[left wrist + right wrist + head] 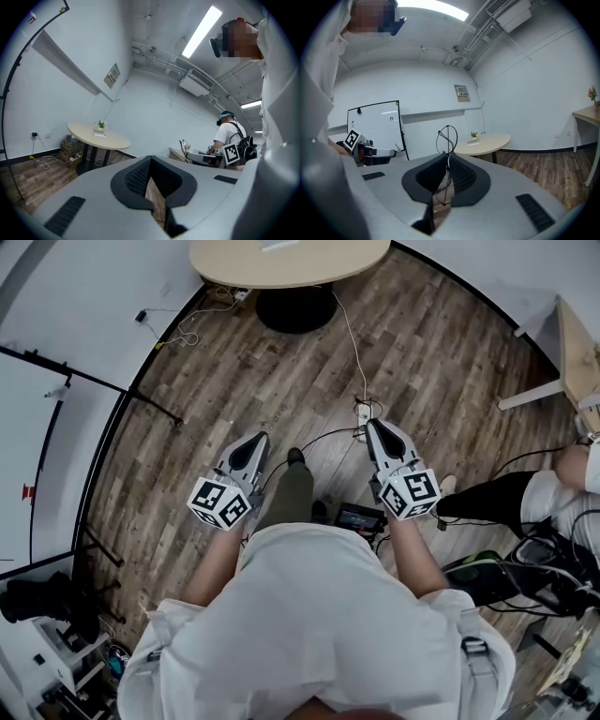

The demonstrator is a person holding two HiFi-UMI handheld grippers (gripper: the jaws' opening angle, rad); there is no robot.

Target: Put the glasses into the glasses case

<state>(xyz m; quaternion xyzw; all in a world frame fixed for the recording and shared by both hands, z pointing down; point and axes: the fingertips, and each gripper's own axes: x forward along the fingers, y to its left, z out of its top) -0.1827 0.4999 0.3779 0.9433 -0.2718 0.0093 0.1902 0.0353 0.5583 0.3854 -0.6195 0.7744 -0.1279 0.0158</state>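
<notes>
Here, right gripper (446,159) clamped on thin wire-rimmed glasses (448,138), one round lens ring rising just above its jaw tips, left gripper (151,164) pinched together with nothing between, both held over wooden floor (281,371), round table (281,259) ahead of them.

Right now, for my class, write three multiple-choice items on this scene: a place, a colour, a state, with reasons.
1. Where are the glasses? A in the right gripper; B on a chair; C in a pocket.
2. The table top is: A black; B beige; C red.
3. The left gripper is: A wide open; B shut, empty; C shut on a cup.
Key: A, the wire frame stands between its jaws; B, it looks pale from above; B, its tips meet on nothing.
</notes>
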